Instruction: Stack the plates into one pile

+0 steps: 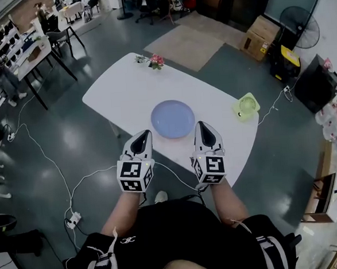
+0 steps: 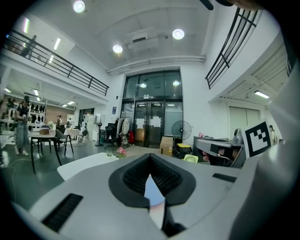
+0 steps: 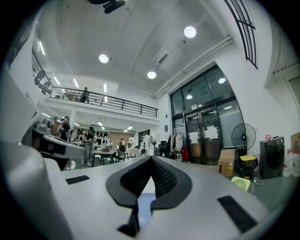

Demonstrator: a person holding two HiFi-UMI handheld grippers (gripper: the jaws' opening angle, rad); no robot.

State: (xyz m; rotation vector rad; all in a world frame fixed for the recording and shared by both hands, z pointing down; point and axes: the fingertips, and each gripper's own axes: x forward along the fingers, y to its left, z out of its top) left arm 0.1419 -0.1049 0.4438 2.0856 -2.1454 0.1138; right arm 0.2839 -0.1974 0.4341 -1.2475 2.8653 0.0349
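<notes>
One light blue plate [image 1: 172, 118], or a pile of them seen from above, lies in the middle of the white table [image 1: 119, 88]. My left gripper [image 1: 141, 137] hovers at the table's near edge, just left of the plate, its jaws together and nothing held. My right gripper [image 1: 205, 127] is level with it on the plate's right, shut and empty too. In the left gripper view a sliver of the blue plate [image 2: 152, 190] shows under the closed left gripper [image 2: 150, 161]. In the right gripper view the plate [image 3: 145, 204] shows below the right gripper [image 3: 151, 160].
A small pot of pink flowers [image 1: 155, 60] stands at the table's far edge and a green desk fan [image 1: 246, 106] at its right end. Cables and a power strip [image 1: 74, 219] lie on the floor at the left. A cardboard box [image 1: 259, 35] and a standing fan [image 1: 298, 19] are far right.
</notes>
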